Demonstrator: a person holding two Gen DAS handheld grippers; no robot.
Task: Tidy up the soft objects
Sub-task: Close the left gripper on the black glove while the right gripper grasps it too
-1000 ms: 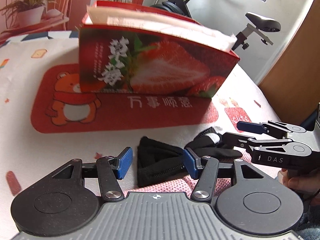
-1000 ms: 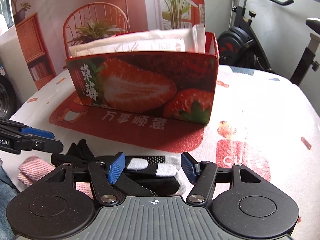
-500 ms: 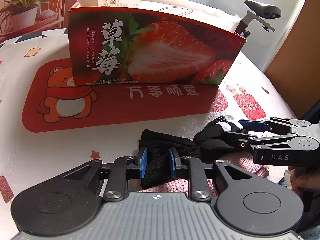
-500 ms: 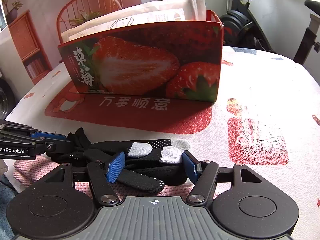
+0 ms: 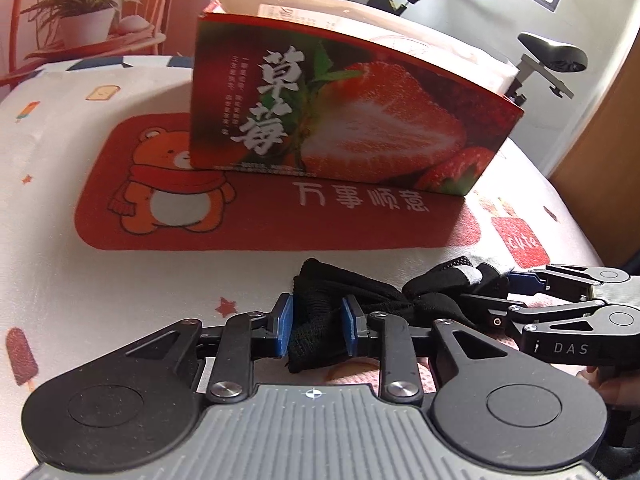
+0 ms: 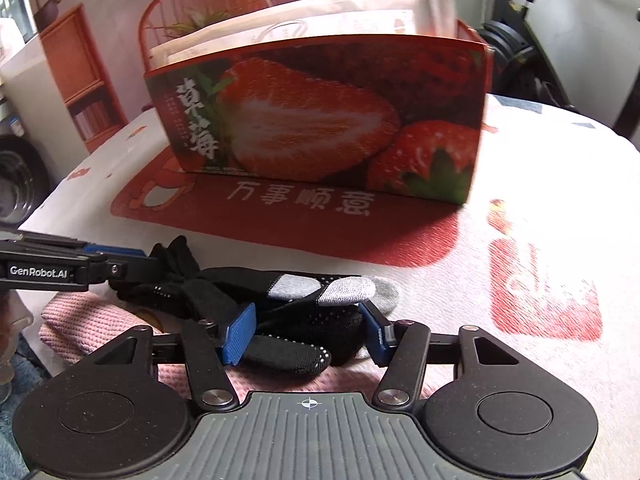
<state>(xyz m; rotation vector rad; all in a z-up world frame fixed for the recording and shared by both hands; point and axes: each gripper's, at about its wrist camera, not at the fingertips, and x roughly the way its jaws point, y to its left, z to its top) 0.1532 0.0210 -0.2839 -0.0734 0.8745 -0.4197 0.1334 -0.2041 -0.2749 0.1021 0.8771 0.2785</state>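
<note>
**On the pink towel: both claws at the gloves**

Near the table's front edge, black knit gloves with grey fingertips point(image 6: 304, 296) lie on a pink waffle-weave towel point(image 6: 80, 320). Left gripper point(image 5: 316, 330) pinches the black cuff end, jaws easing slightly apart. Right gripper point(image 6: 308, 334) straddles the dotted fingers, jaws closing, both pads touching fabric. Red strawberry-print cardboard box point(image 5: 340, 120) stands behind on a red bear mat point(image 5: 180, 208).
</note>
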